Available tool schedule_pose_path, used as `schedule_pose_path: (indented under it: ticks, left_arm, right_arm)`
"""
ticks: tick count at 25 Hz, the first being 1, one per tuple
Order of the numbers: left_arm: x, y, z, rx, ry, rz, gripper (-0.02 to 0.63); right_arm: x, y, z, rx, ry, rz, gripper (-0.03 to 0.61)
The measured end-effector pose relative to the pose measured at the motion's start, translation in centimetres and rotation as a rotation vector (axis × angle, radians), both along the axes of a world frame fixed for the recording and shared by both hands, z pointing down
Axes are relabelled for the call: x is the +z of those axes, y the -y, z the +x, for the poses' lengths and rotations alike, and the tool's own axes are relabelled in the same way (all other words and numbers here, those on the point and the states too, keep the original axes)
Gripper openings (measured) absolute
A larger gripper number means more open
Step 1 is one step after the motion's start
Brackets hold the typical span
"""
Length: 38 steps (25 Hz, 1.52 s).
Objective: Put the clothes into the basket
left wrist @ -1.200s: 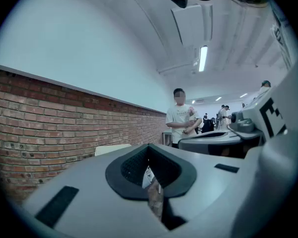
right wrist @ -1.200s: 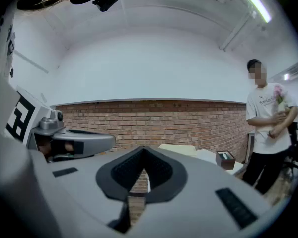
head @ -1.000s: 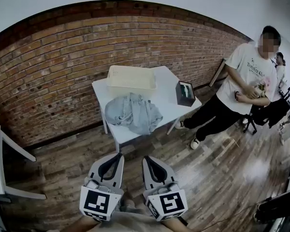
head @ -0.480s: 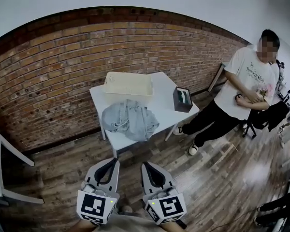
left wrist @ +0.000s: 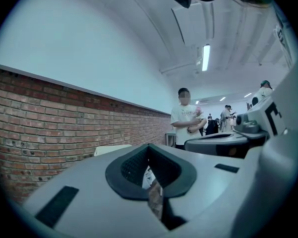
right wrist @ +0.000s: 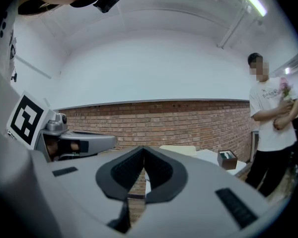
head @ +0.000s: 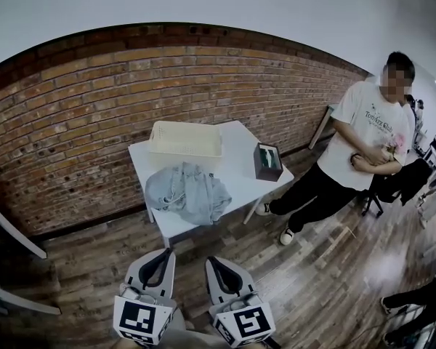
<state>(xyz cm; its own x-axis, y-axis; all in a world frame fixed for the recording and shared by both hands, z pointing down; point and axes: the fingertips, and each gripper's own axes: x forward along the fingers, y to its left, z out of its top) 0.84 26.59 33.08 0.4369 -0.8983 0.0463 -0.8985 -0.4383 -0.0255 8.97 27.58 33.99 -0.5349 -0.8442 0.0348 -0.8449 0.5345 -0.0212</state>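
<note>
- Clothes (head: 187, 193) lie heaped on the white table (head: 241, 167), at six o'clock of the basket (head: 184, 138).
- Left gripper (head: 162, 256) and right gripper (head: 213, 263), jaws together and empty, hang at six o'clock of the table.

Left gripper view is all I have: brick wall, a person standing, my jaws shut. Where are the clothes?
Observer: Head view shows the grey clothes heaped on the near part of the white table, not in the basket.
Operator: And the basket?
Observer: The cream basket sits on the table just behind the clothes, on the brick wall side. Nothing visible in it.
Operator: Right hand-held gripper?
Observer: The right hand-held gripper is shut on nothing, beside the left hand-held gripper. Both are short of the table.
</note>
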Motion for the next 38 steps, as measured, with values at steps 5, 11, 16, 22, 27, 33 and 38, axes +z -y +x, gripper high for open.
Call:
schedule_pose_path:
  ticks: [5, 11, 16, 22, 27, 33, 38]
  left_arm:
    - [0.2, 1.4, -0.4, -0.014, 0.002, -0.001, 0.003]
    - [1.0, 4.0, -1.1, -0.026, 0.003, -0.011, 0.003]
    - [1.6, 7.7, -2.1, -0.023, 0.013, -0.026, 0.003]
    - [1.4, 12.2, -3.2, -0.017, 0.002, -0.038, 0.003]
    - [2.9, 15.4, -3.6, -0.002, -0.008, -0.074, 0.003]
    - [3.1, 19.6, -4.2, 0.007, -0.026, -0.092, 0.003]
    - [3.6, 22.8, -4.6, 0.042, 0.011, -0.114, 0.003]
  right_arm:
    - [0.0, 1.2, 0.4, 0.009, -0.007, -0.002, 0.007]
    - [0.5, 4.3, -0.4, -0.007, -0.006, -0.004, 0.007]
    - [0.9, 7.7, -1.1, 0.0, -0.006, -0.013, 0.008]
    - [0.5, 12.1, -2.5, 0.002, -0.01, 0.001, 0.008]
    - [1.9, 14.9, -2.8, 0.019, -0.024, -0.031, 0.008]
    - [1.9, 18.9, -3.2, 0.021, -0.042, -0.043, 0.007]
    - [2.0, 22.3, -3.3, 0.055, -0.045, -0.065, 0.006]
